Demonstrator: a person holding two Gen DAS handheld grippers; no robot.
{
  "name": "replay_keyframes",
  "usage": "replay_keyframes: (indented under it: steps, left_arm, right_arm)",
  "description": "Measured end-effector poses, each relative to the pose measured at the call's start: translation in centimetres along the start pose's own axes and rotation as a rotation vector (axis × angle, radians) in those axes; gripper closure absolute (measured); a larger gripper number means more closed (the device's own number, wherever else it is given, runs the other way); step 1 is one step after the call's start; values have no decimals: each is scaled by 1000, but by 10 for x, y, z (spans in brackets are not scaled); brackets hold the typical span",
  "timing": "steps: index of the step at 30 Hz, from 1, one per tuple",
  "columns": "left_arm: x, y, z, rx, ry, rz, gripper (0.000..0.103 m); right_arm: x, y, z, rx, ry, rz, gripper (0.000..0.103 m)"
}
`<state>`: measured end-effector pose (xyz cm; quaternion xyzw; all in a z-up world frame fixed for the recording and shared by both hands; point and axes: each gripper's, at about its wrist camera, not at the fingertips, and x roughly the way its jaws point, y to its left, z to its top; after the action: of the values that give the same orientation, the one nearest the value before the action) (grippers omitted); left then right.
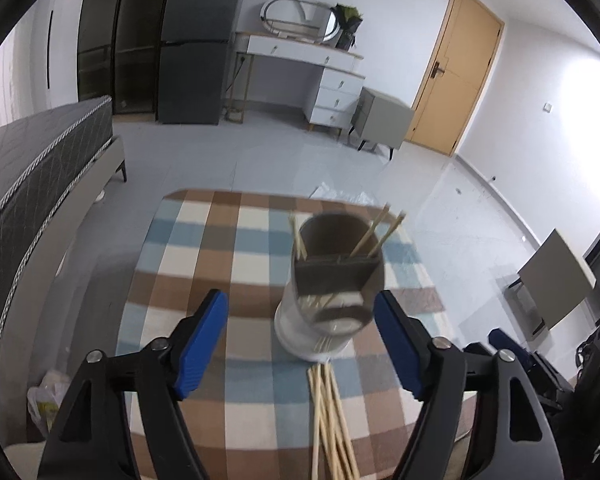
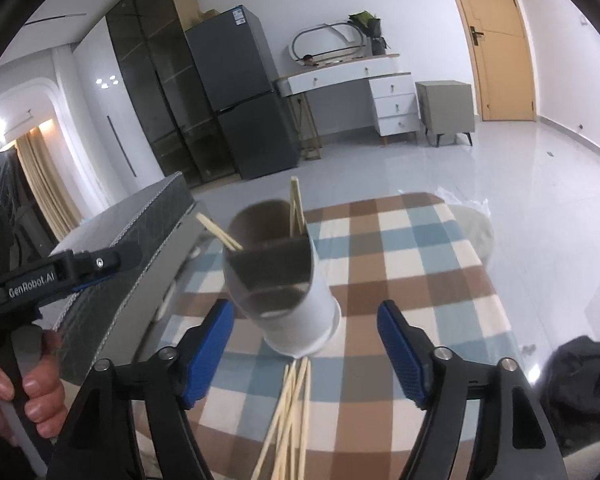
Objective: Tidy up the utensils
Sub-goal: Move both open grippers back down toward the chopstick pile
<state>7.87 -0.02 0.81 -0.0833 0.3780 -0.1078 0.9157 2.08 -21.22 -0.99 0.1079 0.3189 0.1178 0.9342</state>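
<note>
Both tools, left (image 1: 300,344) and right (image 2: 305,354), are gaping wide and empty near the holder (image 1: 332,280), loose chopsticks (image 1: 332,420) lying nearer on the tabletop (image 1: 204,240).

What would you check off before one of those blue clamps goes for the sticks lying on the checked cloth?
1. Left gripper open and holding nothing: ok.
2. Right gripper open and holding nothing: ok.
3. Loose chopsticks in plain sight on the checked tablecloth, in front of both grippers: ok.
4. Utensil holder standing upright on the cloth: ok.
5. Room left in the holder, with only a few chopsticks already poking out: ok.
6. A single stick easy to pick out: not ok, the loose ones lie crossed in a bundle.
</note>
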Motion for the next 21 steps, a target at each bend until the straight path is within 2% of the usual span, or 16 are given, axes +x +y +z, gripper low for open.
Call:
replay_keyframes:
  steps: [6, 10, 12, 14, 19, 21]
  left_arm:
    - [17, 3, -23, 11, 57, 6, 28]
    - [43, 4, -46, 11, 148, -11, 28]
    - [56, 3, -57, 14, 189, -28, 28]
    - [68, 1, -68, 23, 209, -40, 28]
    - [102, 2, -81, 12, 304, -27, 28]
    - [112, 1, -87, 21, 343, -22, 28]
  right_arm:
    - [5, -7, -19, -9, 10, -4, 22]
    - [12, -17, -31, 9, 40, -19, 19]
    - [14, -19, -35, -11, 27, -92, 17]
    - [16, -21, -39, -21, 29, -126, 12]
    - [30, -34, -41, 39, 69, -101, 8]
    - [34, -37, -41, 56, 66, -102, 4]
